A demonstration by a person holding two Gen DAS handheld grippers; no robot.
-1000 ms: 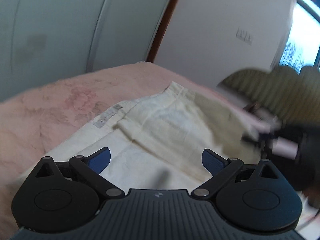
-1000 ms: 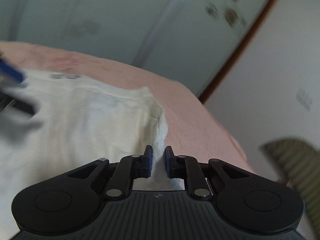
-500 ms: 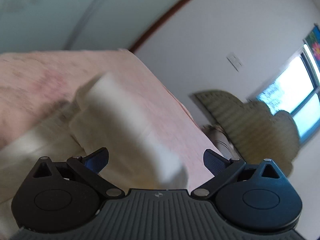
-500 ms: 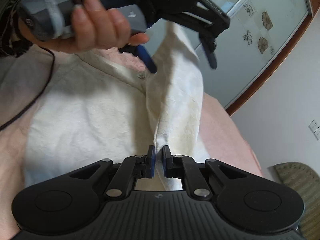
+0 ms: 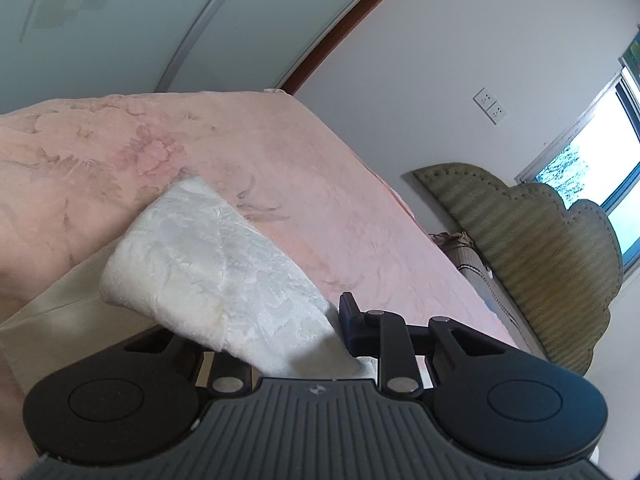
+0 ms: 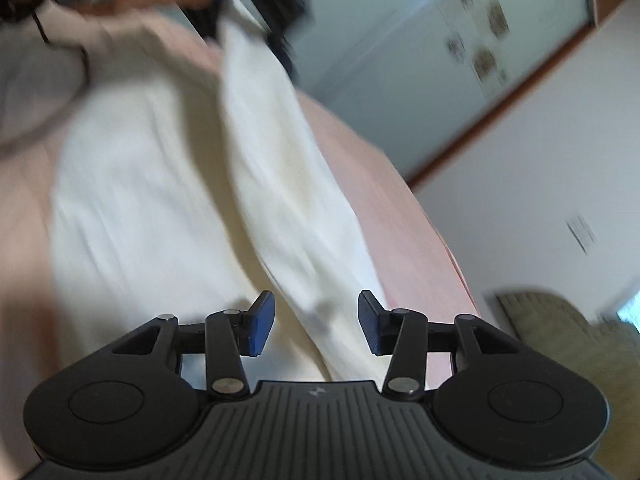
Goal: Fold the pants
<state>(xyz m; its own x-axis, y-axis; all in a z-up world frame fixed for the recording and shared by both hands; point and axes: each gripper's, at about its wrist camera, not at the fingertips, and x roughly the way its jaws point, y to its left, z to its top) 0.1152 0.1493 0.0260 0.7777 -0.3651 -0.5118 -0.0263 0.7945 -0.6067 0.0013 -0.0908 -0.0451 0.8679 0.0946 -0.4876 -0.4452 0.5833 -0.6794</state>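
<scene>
Both claws straddle the pants (image 5: 224,276).

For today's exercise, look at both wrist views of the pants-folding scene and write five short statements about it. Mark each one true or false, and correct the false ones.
1. The pants are cream-white. True.
2. The bed cover is blue. False: it is pink with a faint floral pattern.
3. Cloth sits between the left gripper fingers. True; its jaws are closing on the fold.
4. The right gripper is clamped on the pants. False: its blue pads stand apart and are opening, with cloth between them.
5. A window shows in the left wrist view. True.
</scene>
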